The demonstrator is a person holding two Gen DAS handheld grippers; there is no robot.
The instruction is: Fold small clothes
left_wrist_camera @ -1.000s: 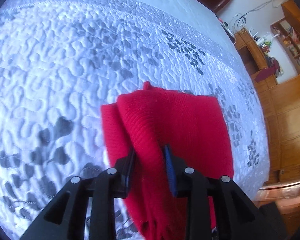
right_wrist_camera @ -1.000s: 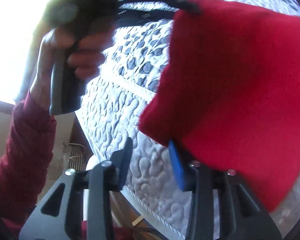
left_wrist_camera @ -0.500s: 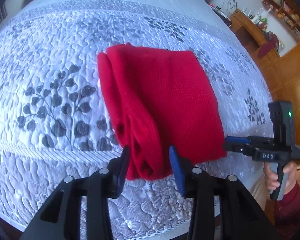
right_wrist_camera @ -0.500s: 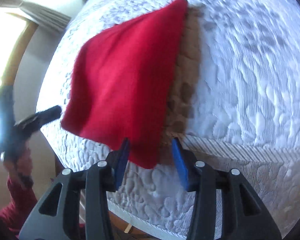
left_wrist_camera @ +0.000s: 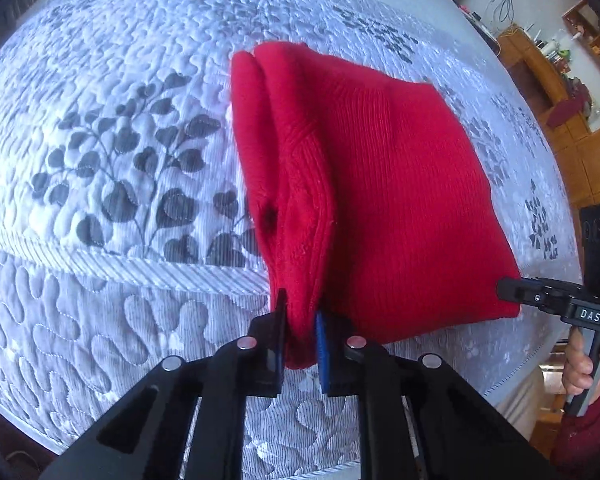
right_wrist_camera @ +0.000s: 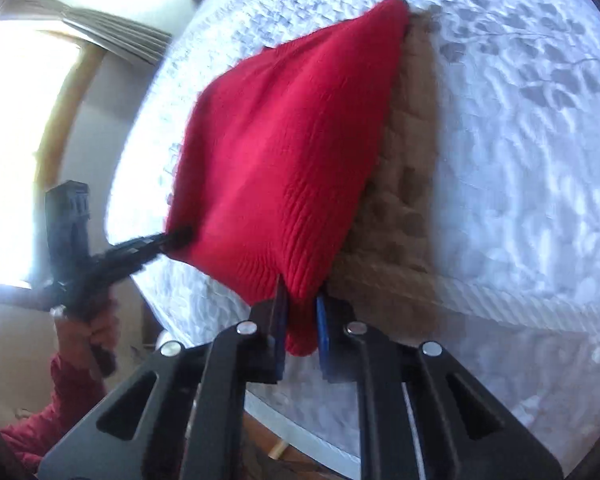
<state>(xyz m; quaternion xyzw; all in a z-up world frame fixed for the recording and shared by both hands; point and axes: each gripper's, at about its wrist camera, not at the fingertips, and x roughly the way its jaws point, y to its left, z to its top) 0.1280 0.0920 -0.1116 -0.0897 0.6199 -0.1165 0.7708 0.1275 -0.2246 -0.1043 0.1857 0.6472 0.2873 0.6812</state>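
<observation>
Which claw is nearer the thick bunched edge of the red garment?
Left. The left claw pinches the red garment at its bunched edge; the right claw grips the opposite near corner, over the quilted bedspread.

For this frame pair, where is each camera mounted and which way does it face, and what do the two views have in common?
Left wrist: on the left gripper, looking along its fingers across the quilted bed; fingers pinch the red knit garment. The right gripper and its hand show at right.
Right wrist: on the right gripper, facing the garment and bed, window at left. The left gripper, hand and red sleeve show at left.
Shared: the same garment on the bed, each gripper clamping a near corner.
</observation>
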